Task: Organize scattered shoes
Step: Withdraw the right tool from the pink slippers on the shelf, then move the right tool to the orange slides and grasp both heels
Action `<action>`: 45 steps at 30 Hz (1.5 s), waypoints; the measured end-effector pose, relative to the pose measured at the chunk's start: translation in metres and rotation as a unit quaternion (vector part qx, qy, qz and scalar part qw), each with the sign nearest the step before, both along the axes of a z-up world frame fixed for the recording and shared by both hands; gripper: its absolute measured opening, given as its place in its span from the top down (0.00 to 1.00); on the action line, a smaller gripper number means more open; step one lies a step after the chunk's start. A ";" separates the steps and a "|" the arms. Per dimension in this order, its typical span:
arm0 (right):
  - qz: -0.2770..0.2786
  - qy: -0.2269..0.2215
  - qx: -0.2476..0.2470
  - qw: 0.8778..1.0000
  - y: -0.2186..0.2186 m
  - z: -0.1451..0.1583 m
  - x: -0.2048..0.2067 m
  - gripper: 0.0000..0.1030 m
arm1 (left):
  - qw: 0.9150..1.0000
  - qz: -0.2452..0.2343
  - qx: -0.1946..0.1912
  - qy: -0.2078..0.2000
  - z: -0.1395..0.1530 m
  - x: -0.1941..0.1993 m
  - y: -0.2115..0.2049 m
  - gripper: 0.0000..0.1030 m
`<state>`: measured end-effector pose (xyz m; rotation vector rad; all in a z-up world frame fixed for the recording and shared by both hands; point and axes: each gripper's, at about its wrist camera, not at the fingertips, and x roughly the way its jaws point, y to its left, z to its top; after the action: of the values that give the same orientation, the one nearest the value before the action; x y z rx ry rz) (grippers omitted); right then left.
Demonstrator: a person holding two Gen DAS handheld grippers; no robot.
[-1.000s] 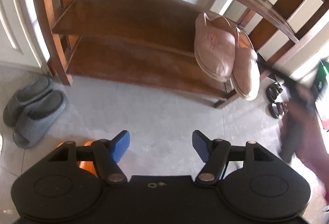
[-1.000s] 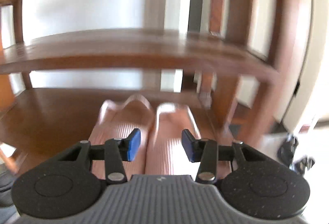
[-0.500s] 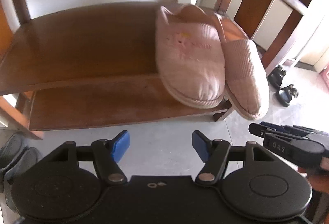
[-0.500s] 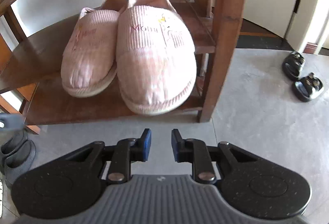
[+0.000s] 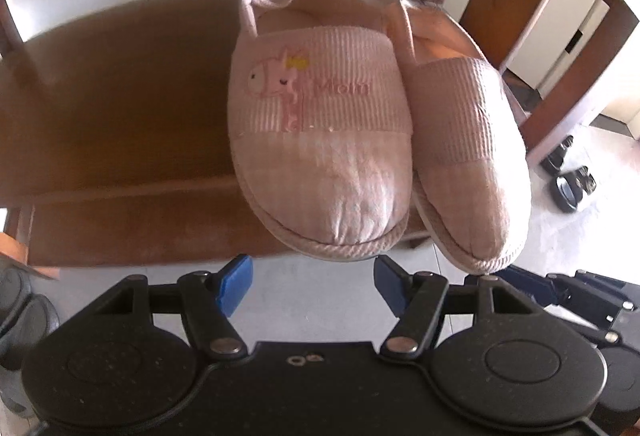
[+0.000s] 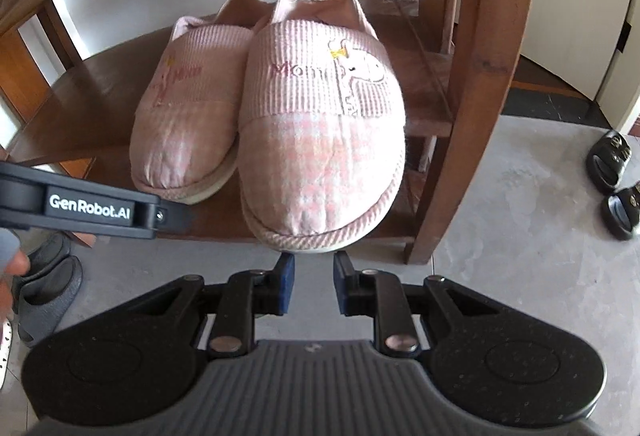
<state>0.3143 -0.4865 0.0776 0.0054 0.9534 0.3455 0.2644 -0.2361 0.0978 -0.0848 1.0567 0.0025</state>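
Two pink striped slippers rest side by side on the lower shelf (image 5: 120,108) of a wooden rack, toes hanging over its front edge. In the left wrist view the left slipper (image 5: 320,140) is dead ahead, its toe just beyond my left gripper (image 5: 312,282), which is open wide and empty. The right slipper (image 5: 468,156) leans against it. In the right wrist view the right slipper (image 6: 320,140) has its toe just above my right gripper (image 6: 314,286). That gripper's jaws stand a narrow gap apart with nothing between them. The other slipper (image 6: 188,116) lies to the left.
A thick wooden rack post (image 6: 480,76) stands right of the slippers. Grey slippers (image 6: 44,288) sit on the tile floor at the left, black sandals (image 6: 616,176) at the right. The left tool's black arm (image 6: 88,208) crosses the left edge. An upper shelf hangs overhead.
My left gripper swung right and closer, from facing the bare floor to facing the pink slippers. My right gripper pulled back out of the rack, tilted down, and its jaws narrowed.
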 end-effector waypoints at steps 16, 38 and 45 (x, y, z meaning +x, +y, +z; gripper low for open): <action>0.017 -0.002 0.006 1.000 0.021 0.015 0.024 0.74 | 0.999 0.045 -0.018 -0.024 0.000 -0.055 0.029 0.35; 0.151 0.313 -0.030 0.937 0.348 -0.160 -0.218 0.45 | 0.938 0.323 -0.025 0.122 -0.020 -0.355 0.299 0.35; 0.136 0.357 -0.108 0.918 0.395 -0.202 -0.203 0.44 | 0.944 0.309 -0.041 0.107 -0.021 -0.368 0.351 0.35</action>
<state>0.1111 -0.0913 -0.1243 -0.2190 1.7256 0.5065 -0.1031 0.1153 0.0764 -0.4986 1.2096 0.5472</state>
